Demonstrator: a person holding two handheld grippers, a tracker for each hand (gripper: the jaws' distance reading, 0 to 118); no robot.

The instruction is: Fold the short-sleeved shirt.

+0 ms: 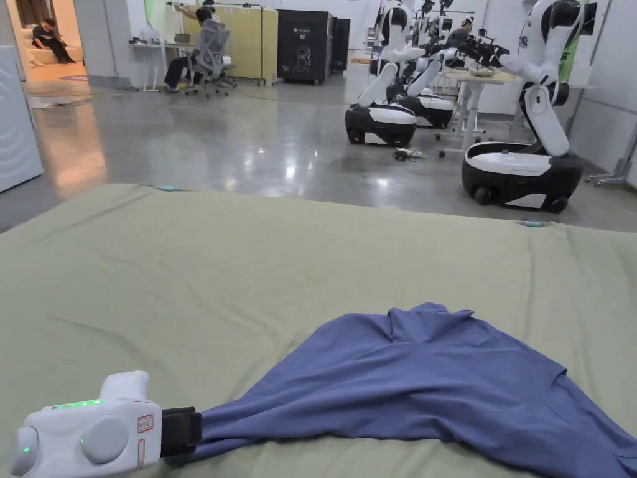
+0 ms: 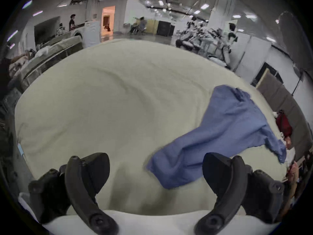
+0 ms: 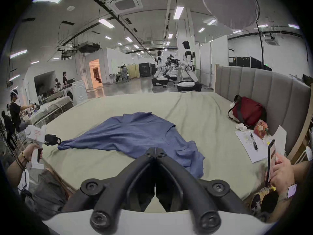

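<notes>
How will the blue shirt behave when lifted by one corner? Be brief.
Probably floppy: the shirt lies in soft folds, drawn into a narrow tail. Likely light: thin cloth, fine creases. It may drag the wrinkled bed sheet along.

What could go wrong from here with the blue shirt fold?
1. The left gripper has its jaws wide open, and the end of the blue short-sleeved fabric shirt lies off-centre between them. Closing may catch only an edge or miss.
2. The shirt lies bunched and creased on the pale green bed sheet. Folding now would likely trap wrinkles.
</notes>
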